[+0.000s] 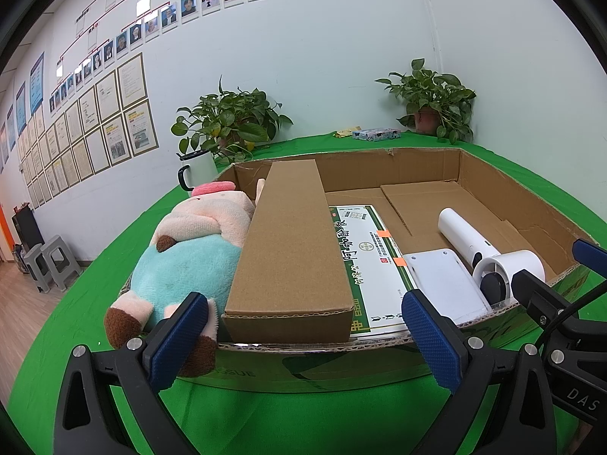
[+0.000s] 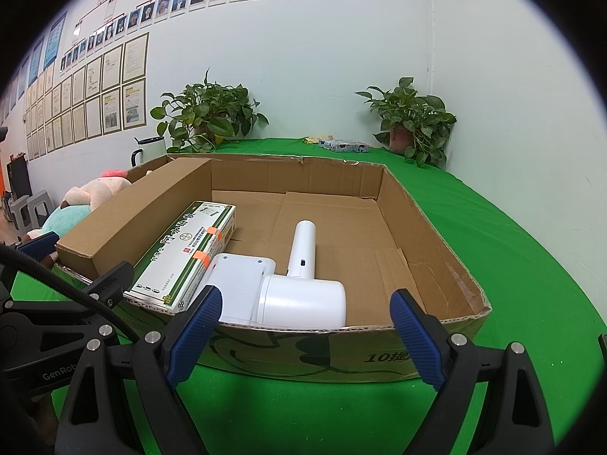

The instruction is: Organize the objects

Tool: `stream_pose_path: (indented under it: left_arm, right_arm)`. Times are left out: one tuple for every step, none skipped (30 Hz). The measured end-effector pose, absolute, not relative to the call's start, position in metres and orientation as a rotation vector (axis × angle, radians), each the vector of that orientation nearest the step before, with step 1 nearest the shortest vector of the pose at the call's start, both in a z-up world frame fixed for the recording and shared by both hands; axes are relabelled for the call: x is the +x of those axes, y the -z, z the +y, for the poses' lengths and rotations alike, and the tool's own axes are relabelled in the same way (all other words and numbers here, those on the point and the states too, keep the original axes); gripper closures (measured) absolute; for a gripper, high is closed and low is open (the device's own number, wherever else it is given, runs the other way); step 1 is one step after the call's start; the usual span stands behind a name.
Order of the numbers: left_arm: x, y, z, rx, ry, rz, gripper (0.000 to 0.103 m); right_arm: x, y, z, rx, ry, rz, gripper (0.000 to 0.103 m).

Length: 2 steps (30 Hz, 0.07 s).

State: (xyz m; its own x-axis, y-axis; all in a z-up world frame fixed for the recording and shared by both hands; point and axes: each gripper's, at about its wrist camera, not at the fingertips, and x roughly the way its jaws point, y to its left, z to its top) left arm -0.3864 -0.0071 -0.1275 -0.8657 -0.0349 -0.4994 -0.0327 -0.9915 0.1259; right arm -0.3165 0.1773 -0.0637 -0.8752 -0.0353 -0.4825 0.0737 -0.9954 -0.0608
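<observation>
Both grippers hang just in front of the near wall of the cardboard tray (image 1: 493, 197), and each has its blue-padded fingers spread wide with nothing between them: the left gripper (image 1: 303, 341) faces the tray's left half, the right gripper (image 2: 305, 335) faces its right half, and neither touches the cardboard. That tray stands on the green worktop (image 2: 531, 273) and serves as the landmark for everything else. Inside it, along the left wall, a long brown carton (image 1: 292, 242) lies lengthwise from the near wall toward the far one. Just to the right of the carton, touching it, lies a flat green-and-white box (image 2: 182, 258) with printed characters and two orange tape tabs. A white flat piece (image 2: 239, 269) lies by the near wall, its left edge over the printed box, and beside it rests a white hair dryer (image 2: 303, 295), its barrel along the near wall and its handle pointing toward the tray's far side. The right half of the tray floor is bare cardboard. Over the tray's near left corner sprawls a plush toy (image 1: 182, 265), pink and mint, its brown feet hanging outside over the worktop. Beyond the far left corner stands a white mug (image 1: 197, 170), and further back two potted plants (image 1: 227, 125) and a small patterned box (image 1: 375, 134) sit by the wall.
</observation>
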Motion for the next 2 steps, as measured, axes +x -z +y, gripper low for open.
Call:
stream_pose_path:
  left_arm:
    - [-0.3863, 0.1275, -0.0072, 0.814, 3.026, -0.205, 0.0]
    - [-0.387, 0.128, -0.0069, 0.814, 3.025, -0.205, 0.0]
  right_arm:
    - [-0.3166, 0.0637, 0.1774, 0.766, 2.986, 0.119, 0.013]
    - [-0.3166, 0.0637, 0.1773, 0.766, 2.986, 0.12, 0.013]
